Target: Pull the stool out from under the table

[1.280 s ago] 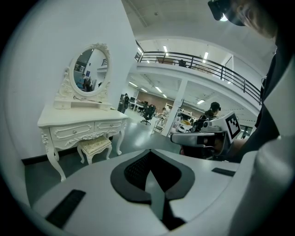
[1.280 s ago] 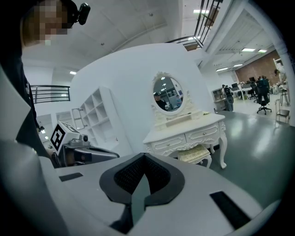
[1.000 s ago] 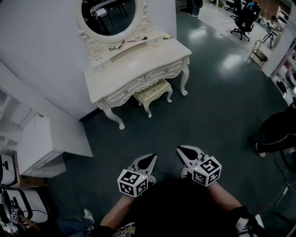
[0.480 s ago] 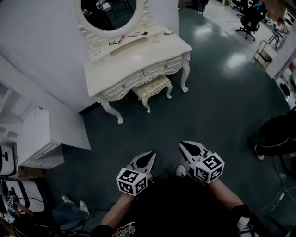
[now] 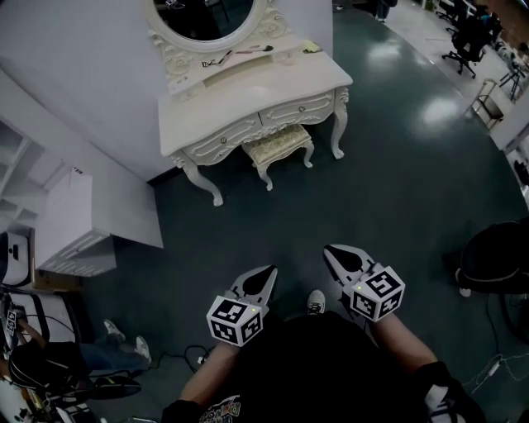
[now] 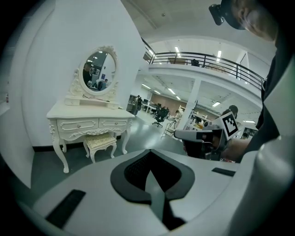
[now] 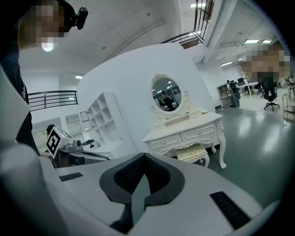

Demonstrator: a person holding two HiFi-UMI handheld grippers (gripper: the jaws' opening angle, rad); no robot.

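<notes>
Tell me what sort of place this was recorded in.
Probably a large office or lab hall with a staged bedroom corner: a white dressing table with a stool tucked under, an office chair across the polished floor, a railed mezzanine overhead.

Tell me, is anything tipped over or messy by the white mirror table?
Nothing stands out. The cream cushioned stool stands upright, partly tucked under the white carved dressing table, whose oval mirror looks intact.

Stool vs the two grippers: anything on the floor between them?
Nothing: the head view shows only bare dark floor between the stool and the left gripper and right gripper.
</notes>
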